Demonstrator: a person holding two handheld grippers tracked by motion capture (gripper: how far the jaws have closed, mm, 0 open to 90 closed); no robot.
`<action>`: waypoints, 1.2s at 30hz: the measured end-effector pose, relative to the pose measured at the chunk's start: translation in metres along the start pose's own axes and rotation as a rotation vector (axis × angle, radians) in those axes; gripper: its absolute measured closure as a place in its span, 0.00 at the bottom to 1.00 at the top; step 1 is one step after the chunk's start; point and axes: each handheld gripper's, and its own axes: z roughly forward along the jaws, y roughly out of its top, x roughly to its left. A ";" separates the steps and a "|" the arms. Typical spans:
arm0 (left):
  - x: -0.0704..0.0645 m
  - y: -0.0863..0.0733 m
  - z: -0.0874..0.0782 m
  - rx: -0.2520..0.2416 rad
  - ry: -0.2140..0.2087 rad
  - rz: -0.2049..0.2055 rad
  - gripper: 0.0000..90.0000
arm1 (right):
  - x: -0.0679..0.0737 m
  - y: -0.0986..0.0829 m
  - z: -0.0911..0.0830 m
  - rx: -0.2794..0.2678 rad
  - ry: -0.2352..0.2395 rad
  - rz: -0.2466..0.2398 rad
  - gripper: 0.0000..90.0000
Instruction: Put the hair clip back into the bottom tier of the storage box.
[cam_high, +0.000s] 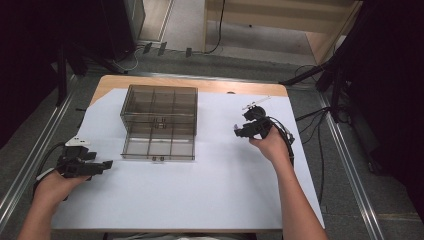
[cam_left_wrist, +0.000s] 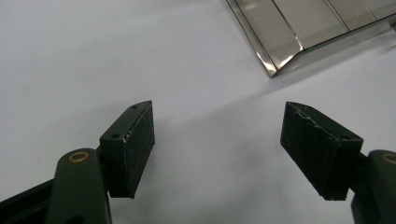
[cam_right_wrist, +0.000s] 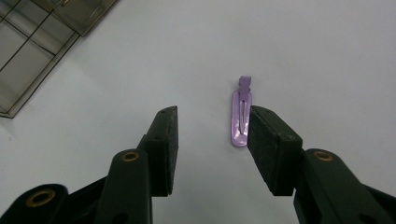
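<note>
A purple hair clip (cam_right_wrist: 240, 119) lies flat on the white sheet (cam_right_wrist: 303, 56). My right gripper (cam_right_wrist: 212, 114) hovers over it, open, with the clip just inside the right jaw. In the high view the right gripper (cam_high: 240, 131) is right of a smoked clear drawer box (cam_high: 159, 102). The box's lower drawer (cam_high: 159, 145) is pulled out toward me, and its divided compartments look empty. My left gripper (cam_high: 106, 164) rests open near the table's left edge, pointing at the drawer. Nothing lies between its jaws (cam_left_wrist: 217, 112). A corner of the drawer (cam_left_wrist: 289, 32) shows ahead of it.
The white sheet (cam_high: 200, 190) covers most of the wooden table (cam_high: 200, 84). Cables trail off the table's right side (cam_high: 305, 120). Dark stands and floor rails surround the table.
</note>
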 end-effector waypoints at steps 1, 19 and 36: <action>0.000 -0.001 0.000 0.001 0.001 -0.004 0.30 | -0.001 0.001 0.000 0.004 0.005 -0.008 0.63; 0.002 -0.010 -0.007 0.002 0.037 0.000 0.30 | -0.014 0.010 0.020 0.082 -0.052 -0.028 0.72; 0.004 -0.015 -0.014 -0.023 0.039 -0.025 0.30 | -0.021 0.018 0.032 0.149 -0.054 -0.008 0.76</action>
